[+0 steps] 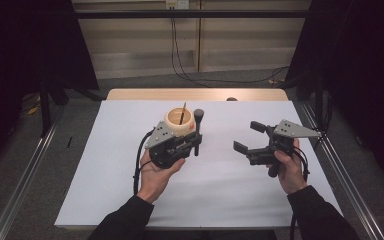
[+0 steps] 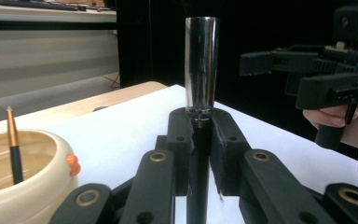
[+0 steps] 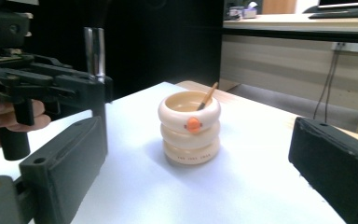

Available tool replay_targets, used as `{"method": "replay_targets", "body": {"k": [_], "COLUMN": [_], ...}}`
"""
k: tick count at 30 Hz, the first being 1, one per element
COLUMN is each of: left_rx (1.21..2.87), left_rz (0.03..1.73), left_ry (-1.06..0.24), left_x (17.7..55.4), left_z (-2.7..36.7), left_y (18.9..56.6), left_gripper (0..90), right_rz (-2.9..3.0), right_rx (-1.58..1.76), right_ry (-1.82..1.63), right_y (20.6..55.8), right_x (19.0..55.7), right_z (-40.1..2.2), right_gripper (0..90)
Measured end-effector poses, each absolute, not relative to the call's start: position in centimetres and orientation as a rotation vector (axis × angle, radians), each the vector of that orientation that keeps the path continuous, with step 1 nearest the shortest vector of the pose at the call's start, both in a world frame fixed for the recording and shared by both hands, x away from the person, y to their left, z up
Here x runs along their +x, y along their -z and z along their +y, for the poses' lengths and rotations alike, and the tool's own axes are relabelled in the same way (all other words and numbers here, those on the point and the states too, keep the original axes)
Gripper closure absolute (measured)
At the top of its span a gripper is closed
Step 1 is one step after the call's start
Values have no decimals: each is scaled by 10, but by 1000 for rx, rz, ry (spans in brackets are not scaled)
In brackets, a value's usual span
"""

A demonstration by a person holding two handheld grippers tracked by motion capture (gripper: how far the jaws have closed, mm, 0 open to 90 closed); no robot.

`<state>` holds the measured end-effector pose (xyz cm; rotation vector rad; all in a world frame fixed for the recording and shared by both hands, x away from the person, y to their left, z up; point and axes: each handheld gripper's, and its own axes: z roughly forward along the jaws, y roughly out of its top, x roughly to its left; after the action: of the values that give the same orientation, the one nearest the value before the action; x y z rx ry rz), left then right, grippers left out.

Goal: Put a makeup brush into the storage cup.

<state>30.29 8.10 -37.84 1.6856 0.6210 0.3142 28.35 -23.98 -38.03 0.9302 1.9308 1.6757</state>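
A cream ribbed pot (image 1: 179,121) stands on the white sheet (image 1: 230,185) with a thin brush (image 1: 182,113) leaning inside it. My left gripper (image 1: 197,141) sits just right of the pot, shut on a thick brush (image 1: 198,116) that stands upright with its dark handle between the jaws. In the left gripper view the shiny ferrule (image 2: 201,65) rises above the closed jaws, with the pot (image 2: 32,186) at lower left. My right gripper (image 1: 248,136) is farther right, open, nothing between its jaws. The right gripper view faces the pot (image 3: 189,140) and the left gripper (image 3: 98,88).
A wooden table edge (image 1: 195,94) shows beyond the sheet. Metal rails (image 1: 340,165) run along both sides. Cables (image 1: 205,77) lie on the floor behind, and dark curtains hang at left and right.
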Motion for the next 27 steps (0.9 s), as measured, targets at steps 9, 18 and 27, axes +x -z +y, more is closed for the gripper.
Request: {"method": "replay_targets", "body": {"k": [9,18,27], "left_rx": [1673,1692,1695], "left_rz": [626,630,637], "left_ry": [-302,-328,-349], "left_x": [304,303,307], "left_z": [87,93,99], "left_y": [378,374,370], "left_gripper": [796,796,796], "right_rz": [1888,1844,1851], "right_rx": [970,1041,1115], "right_ry": [-1635,-1539,-1467], "right_y": [391,402,418], "right_x": [266,253,237], "right_z": [-256,-275,-295], "right_gripper": [8,9,12]}}
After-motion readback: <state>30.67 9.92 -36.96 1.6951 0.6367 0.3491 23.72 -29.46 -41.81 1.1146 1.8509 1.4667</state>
